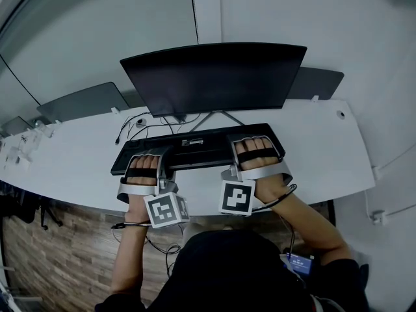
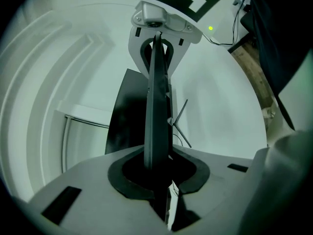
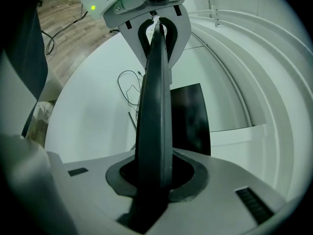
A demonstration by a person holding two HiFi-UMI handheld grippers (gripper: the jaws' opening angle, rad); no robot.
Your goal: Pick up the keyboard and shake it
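Note:
The black keyboard [image 1: 195, 148] lies crosswise in front of the monitor, with a small white label on its upward face. My left gripper [image 1: 147, 162] is shut on its left part and my right gripper [image 1: 252, 149] on its right part. In the left gripper view the keyboard [image 2: 156, 106] is seen edge-on, running from my left gripper [image 2: 159, 180] up to the right gripper [image 2: 160, 31]. The right gripper view mirrors this: the keyboard [image 3: 155, 102] is clamped in my right gripper [image 3: 154, 180] and reaches the left gripper [image 3: 152, 13]. Whether it touches the desk is unclear.
A dark curved monitor [image 1: 214, 77] on a thin-legged stand sits just behind the keyboard on the long white desk [image 1: 325, 155]. Cables [image 1: 133, 129] trail at the back left. Other dark screens [image 1: 84, 101] stand beyond the desk. Wooden floor [image 1: 58, 252] lies below.

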